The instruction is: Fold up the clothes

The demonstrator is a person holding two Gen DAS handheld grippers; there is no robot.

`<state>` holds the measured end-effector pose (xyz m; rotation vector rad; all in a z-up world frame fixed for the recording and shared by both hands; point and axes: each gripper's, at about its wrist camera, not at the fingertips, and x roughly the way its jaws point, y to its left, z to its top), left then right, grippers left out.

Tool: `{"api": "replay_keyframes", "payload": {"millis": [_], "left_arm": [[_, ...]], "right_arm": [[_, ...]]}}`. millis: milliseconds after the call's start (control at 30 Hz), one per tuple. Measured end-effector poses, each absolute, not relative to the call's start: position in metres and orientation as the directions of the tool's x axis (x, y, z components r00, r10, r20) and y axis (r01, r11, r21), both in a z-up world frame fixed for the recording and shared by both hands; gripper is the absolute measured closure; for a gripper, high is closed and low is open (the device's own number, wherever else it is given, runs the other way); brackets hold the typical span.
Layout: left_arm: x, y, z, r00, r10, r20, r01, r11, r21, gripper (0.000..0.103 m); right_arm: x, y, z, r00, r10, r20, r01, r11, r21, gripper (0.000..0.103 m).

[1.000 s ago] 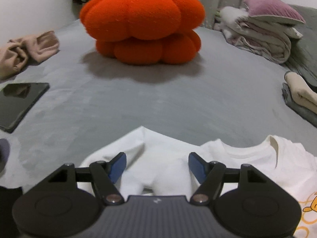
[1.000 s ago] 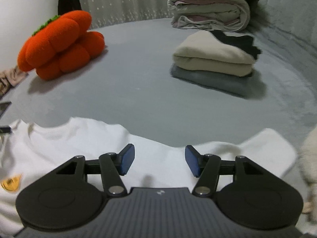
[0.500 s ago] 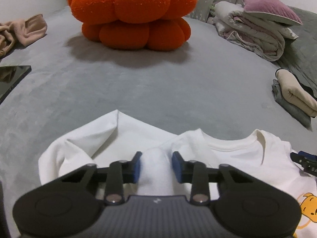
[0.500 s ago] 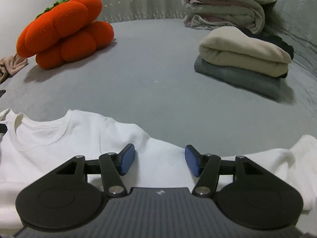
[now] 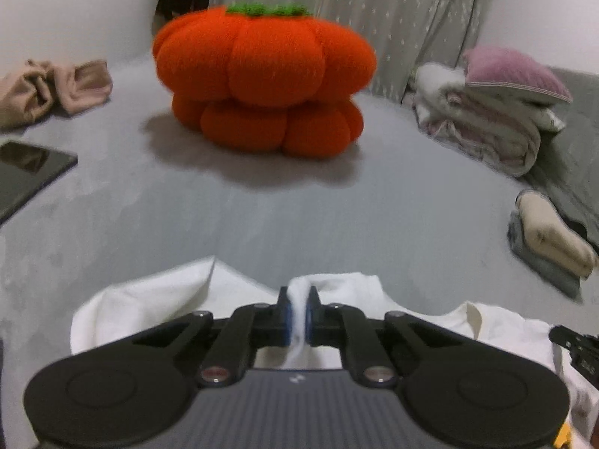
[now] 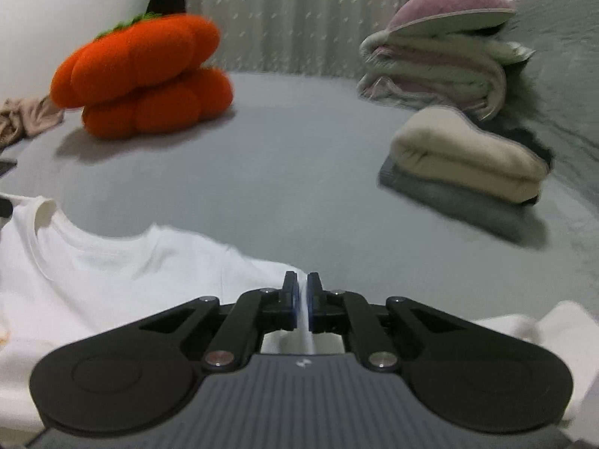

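Note:
A white t-shirt (image 5: 157,301) (image 6: 93,273) lies spread on the grey bed, its collar visible in both views. My left gripper (image 5: 298,299) is shut on a pinched ridge of the shirt's shoulder cloth, which bulges up between the blue pads. My right gripper (image 6: 303,288) is shut on a thin fold of the shirt's other shoulder edge. The tip of the right gripper (image 5: 572,344) shows at the right edge of the left wrist view. One sleeve (image 6: 550,329) trails off to the right.
An orange pumpkin cushion (image 5: 262,82) (image 6: 142,78) sits ahead on the bed. Folded beige and grey clothes (image 6: 464,164) (image 5: 550,239) are stacked on the right, piled bedding (image 6: 441,60) behind them. A dark tablet (image 5: 26,172) and crumpled pink cloth (image 5: 48,88) lie left.
Both grippers have closed from wide open onto the shirt's shoulder cloth, the left first and then the right. Both views have tilted up slightly, and the cloth is bunched between the pads.

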<state>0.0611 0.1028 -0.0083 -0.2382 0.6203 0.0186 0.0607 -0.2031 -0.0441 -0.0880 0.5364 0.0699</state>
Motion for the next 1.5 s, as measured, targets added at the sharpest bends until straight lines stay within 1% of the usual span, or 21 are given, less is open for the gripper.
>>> {"api": "replay_keyframes", "payload": {"millis": [200, 333, 467, 567, 633, 667, 700, 800, 900, 967, 1033, 1067, 1100, 1133, 1200, 1233, 1333, 1367, 1433, 1467, 1500], "left_arm": [[0.093, 0.077, 0.007, 0.851, -0.023, -0.525, -0.063, 0.987, -0.145, 0.096], [0.117, 0.061, 0.012, 0.871, -0.004, -0.49, -0.046, 0.995, -0.09, 0.096], [0.143, 0.052, 0.009, 0.878, 0.016, -0.478, -0.051, 0.997, -0.06, 0.096], [0.16, 0.049, 0.002, 0.881, 0.041, -0.472, -0.067, 0.997, -0.037, 0.096], [0.174, 0.045, -0.005, 0.88, 0.077, -0.469, -0.087, 0.996, 0.001, 0.096], [0.18, 0.043, -0.009, 0.877, 0.106, -0.468, -0.105, 0.994, 0.029, 0.096], [0.187, 0.043, -0.014, 0.873, 0.124, -0.472, -0.117, 0.992, 0.044, 0.096], [0.203, 0.048, -0.027, 0.851, 0.12, -0.511, -0.123, 0.992, 0.027, 0.096], [0.212, 0.05, -0.045, 0.825, 0.13, -0.549, -0.118, 0.991, 0.058, 0.094], [0.214, 0.052, -0.056, 0.811, 0.138, -0.569, -0.115, 0.99, 0.077, 0.088], [0.213, 0.054, -0.061, 0.808, 0.138, -0.573, -0.115, 0.99, 0.077, 0.083], [0.211, 0.056, -0.06, 0.81, 0.135, -0.571, -0.118, 0.991, 0.067, 0.077], [0.21, 0.057, -0.059, 0.812, 0.131, -0.569, -0.12, 0.991, 0.057, 0.068], [0.208, 0.059, -0.057, 0.815, 0.124, -0.567, -0.119, 0.992, 0.045, 0.064], [0.202, 0.059, -0.051, 0.821, 0.11, -0.56, -0.11, 0.993, 0.033, 0.059], [0.199, 0.058, -0.047, 0.823, 0.106, -0.558, -0.105, 0.994, 0.034, 0.057], [0.188, 0.055, -0.037, 0.825, 0.09, -0.558, -0.083, 0.996, 0.037, 0.044], [0.185, 0.054, -0.034, 0.825, 0.084, -0.558, -0.076, 0.996, 0.038, 0.04], [0.177, 0.054, -0.028, 0.818, 0.063, -0.572, -0.058, 0.998, 0.027, 0.035], [0.173, 0.054, -0.026, 0.811, 0.054, -0.582, -0.05, 0.998, 0.022, 0.035], [0.168, 0.053, -0.023, 0.805, 0.045, -0.592, -0.043, 0.999, 0.018, 0.034]], "right_arm": [[0.057, -0.203, -0.016, 0.918, -0.068, -0.39, -0.009, 0.981, -0.192, 0.098], [0.076, -0.208, -0.01, 0.922, -0.124, -0.366, 0.044, 0.974, -0.22, 0.098], [0.102, -0.209, -0.014, 0.922, -0.174, -0.347, 0.088, 0.965, -0.249, 0.098], [0.118, -0.208, -0.018, 0.917, -0.193, -0.349, 0.103, 0.96, -0.262, 0.098], [0.128, -0.207, -0.021, 0.912, -0.202, -0.358, 0.107, 0.958, -0.266, 0.098], [0.134, -0.206, -0.023, 0.907, -0.206, -0.367, 0.108, 0.957, -0.269, 0.103], [0.14, -0.206, -0.025, 0.902, -0.214, -0.375, 0.112, 0.954, -0.277, 0.103], [0.156, -0.207, -0.035, 0.882, -0.232, -0.41, 0.116, 0.951, -0.288, 0.103], [0.167, -0.211, -0.045, 0.861, -0.235, -0.451, 0.112, 0.953, -0.282, 0.103], [0.168, -0.215, -0.051, 0.849, -0.228, -0.477, 0.111, 0.959, -0.261, 0.103], [0.167, -0.217, -0.054, 0.837, -0.223, -0.5, 0.115, 0.964, -0.238, 0.103], [0.165, -0.218, -0.055, 0.833, -0.221, -0.508, 0.117, 0.966, -0.229, 0.103], [0.163, -0.218, -0.054, 0.831, -0.218, -0.511, 0.117, 0.968, -0.223, 0.103], [0.16, -0.219, -0.053, 0.831, -0.216, -0.513, 0.117, 0.969, -0.219, 0.103], [0.155, -0.22, -0.05, 0.831, -0.211, -0.515, 0.116, 0.971, -0.211, 0.092], [0.153, -0.22, -0.047, 0.832, -0.209, -0.515, 0.114, 0.971, -0.21, 0.091], [0.145, -0.221, -0.039, 0.83, -0.186, -0.526, 0.099, 0.977, -0.189, 0.09], [0.143, -0.222, -0.036, 0.829, -0.179, -0.53, 0.095, 0.979, -0.182, 0.089], [0.136, -0.22, -0.031, 0.828, -0.165, -0.536, 0.088, 0.982, -0.167, 0.081], [0.131, -0.219, -0.029, 0.829, -0.158, -0.537, 0.083, 0.983, -0.161, 0.071], [0.126, -0.217, -0.026, 0.831, -0.15, -0.535, 0.078, 0.985, -0.155, 0.066]]}}
